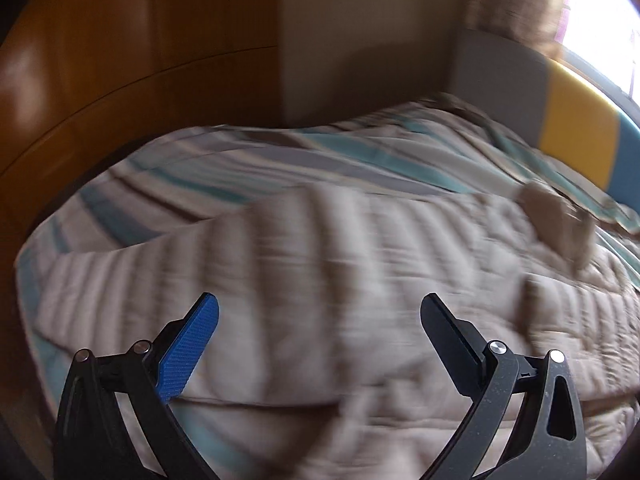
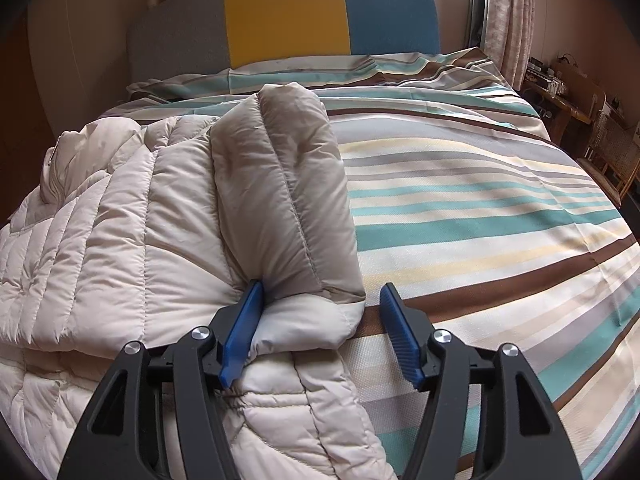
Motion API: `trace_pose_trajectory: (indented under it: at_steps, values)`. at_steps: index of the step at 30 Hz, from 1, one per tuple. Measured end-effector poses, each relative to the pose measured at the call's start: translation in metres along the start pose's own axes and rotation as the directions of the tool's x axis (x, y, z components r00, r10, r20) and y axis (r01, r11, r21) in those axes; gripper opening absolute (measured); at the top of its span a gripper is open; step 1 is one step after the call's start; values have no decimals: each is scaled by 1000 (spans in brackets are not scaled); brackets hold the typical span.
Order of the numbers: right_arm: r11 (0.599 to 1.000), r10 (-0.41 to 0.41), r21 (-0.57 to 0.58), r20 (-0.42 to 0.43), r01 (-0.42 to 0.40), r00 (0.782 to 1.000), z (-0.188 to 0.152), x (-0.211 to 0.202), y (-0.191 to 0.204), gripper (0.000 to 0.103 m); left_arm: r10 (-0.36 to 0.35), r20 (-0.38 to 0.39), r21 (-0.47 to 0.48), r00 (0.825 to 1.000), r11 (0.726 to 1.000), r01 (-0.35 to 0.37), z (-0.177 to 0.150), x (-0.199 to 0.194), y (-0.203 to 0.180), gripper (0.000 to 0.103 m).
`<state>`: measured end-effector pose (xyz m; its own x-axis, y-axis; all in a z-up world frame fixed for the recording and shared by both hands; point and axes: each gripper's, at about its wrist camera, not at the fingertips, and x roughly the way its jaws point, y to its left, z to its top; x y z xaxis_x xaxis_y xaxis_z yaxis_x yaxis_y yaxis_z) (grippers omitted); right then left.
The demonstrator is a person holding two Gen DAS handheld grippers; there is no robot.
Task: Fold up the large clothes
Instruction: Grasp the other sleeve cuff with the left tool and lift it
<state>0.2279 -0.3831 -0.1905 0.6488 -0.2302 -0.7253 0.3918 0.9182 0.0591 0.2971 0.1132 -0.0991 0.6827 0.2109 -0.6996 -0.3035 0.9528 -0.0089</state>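
Between the spread blue ribbed pads of the right gripper (image 2: pixel 320 332) lies the rounded cuff end of a cream quilted puffer jacket (image 2: pixel 120 220); the left pad touches the cuff, the right pad stands clear of it, so nothing is clamped. The puffy grey-beige sleeve (image 2: pixel 280 184) runs straight ahead from the jaws, folded over the stitched, pillowy body to their left. To the right and beyond spreads a smooth striped teal, brown and cream bedcover (image 2: pixel 480 208), ending at a padded grey, yellow and blue headboard (image 2: pixel 284 16).

The left gripper (image 1: pixel 320 320) hangs wide and empty over the blurred jacket (image 1: pixel 320 260); a glossy wooden wardrobe (image 1: pixel 100 80) stands beyond, to its left.
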Motion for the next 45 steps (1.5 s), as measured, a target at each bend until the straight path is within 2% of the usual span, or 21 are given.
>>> trace_pose_trajectory:
  at_steps: [5, 9, 14, 18, 23, 26, 28, 30, 33, 36, 37, 39, 43, 45]
  values:
    - [1000, -1, -1, 0, 1, 1000, 0, 0, 0, 61, 83, -19, -98, 996, 992, -84, -5, 1, 59, 100]
    - [1000, 2, 2, -1, -2, 1000, 0, 0, -1, 61, 148, -26, -178, 989, 973, -150, -12, -1, 104, 100]
    - [1000, 3, 3, -2, -3, 1000, 0, 0, -1, 62, 216, -69, -314, 974, 922, -227, -27, -5, 161, 100]
    - [1000, 3, 4, -3, -3, 1000, 0, 0, -1, 62, 219, -108, -436, 970, 866, -244, -41, -3, 199, 100]
    - [1000, 3, 4, -3, -3, 1000, 0, 0, -2, 63, 210, -156, -528, 965, 808, -262, -48, 10, 224, 100]
    - [1000, 4, 3, -4, -4, 1000, 0, 0, -2, 63, 167, -166, -595, 972, 769, -234, -52, 20, 234, 85]
    - [1000, 3, 3, -5, -3, 1000, 0, 0, -2, 64, 170, -157, -608, 973, 760, -231, -50, 24, 233, 82]
    - [1000, 3, 3, -5, -3, 1000, 0, 0, -2, 64, 180, -147, -600, 973, 765, -232, -46, 28, 228, 82]
    - [1000, 3, 3, -5, -3, 1000, 0, 0, -2, 64, 185, -159, -562, 970, 791, -243, -43, 41, 219, 66]
    - [1000, 2, 3, -6, -2, 1000, 0, 0, -3, 65, 240, -161, -543, 957, 789, -289, -45, 45, 214, 46]
    - [1000, 2, 3, -6, -2, 1000, 0, -1, -3, 65, 240, -155, -547, 958, 787, -286, -45, 45, 214, 32]
    - [1000, 3, 3, -6, -3, 1000, 0, -1, -3, 65, 196, -133, -561, 971, 793, -237, -44, 45, 214, 15]
    - [1000, 2, 2, -6, -2, 1000, 0, -1, -2, 65, 232, -67, -585, 970, 778, -227, -41, 27, 205, 12]
    - [1000, 3, 3, -7, -3, 1000, 1, -1, -2, 65, 251, -28, -577, 967, 787, -221, -39, 18, 195, 12]
